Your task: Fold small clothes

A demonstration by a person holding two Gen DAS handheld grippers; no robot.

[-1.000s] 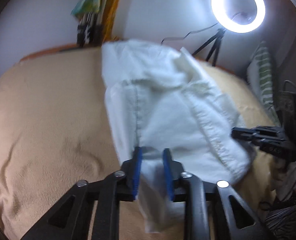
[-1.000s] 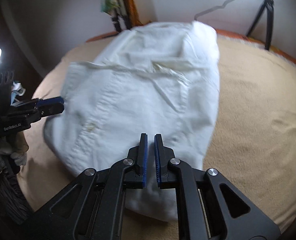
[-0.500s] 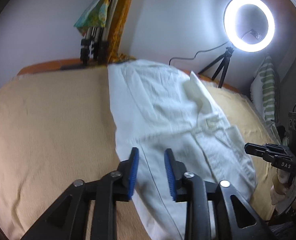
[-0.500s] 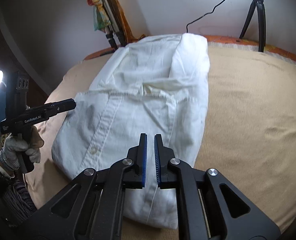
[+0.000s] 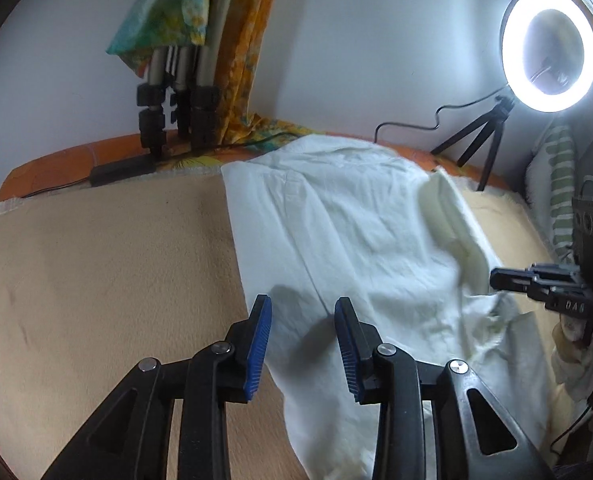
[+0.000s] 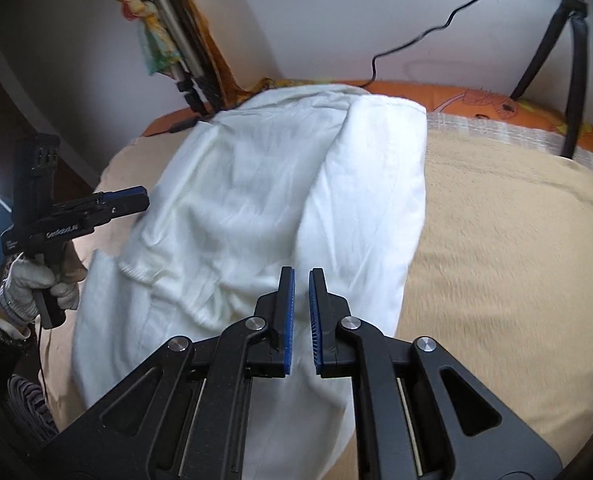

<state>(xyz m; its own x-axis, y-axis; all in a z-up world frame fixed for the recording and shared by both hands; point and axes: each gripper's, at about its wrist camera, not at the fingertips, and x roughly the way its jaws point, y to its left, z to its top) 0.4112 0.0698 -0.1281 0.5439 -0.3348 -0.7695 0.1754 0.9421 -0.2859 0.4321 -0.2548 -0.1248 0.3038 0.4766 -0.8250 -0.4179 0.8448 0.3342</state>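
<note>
Left wrist view shows the left gripper (image 5: 302, 344) with its blue-padded fingers spread well apart and holding nothing, poised over the near left edge of the white cotton buttoned shirt (image 5: 348, 232). The shirt lies on the tan fleece blanket (image 5: 96, 280), its long axis running straight away from both tools toward the wall. The nearest cloth lies directly below and ahead of this gripper, so it looks the readier to take the left edge.

Right wrist view shows the right gripper (image 6: 301, 312) with fingers drawn almost together, only a thin slit between the pads and no cloth in it. It hangs over the shirt's right half, where a long folded flap (image 6: 376, 184) already lies along that side.

Beyond the far hem stand a black tripod under the glowing ring light (image 5: 548, 44), a bundle of silver stand legs (image 5: 176, 92) and an orange patterned cloth (image 5: 240, 52). Nothing lies on the shirt or blocks the way to it.
</note>
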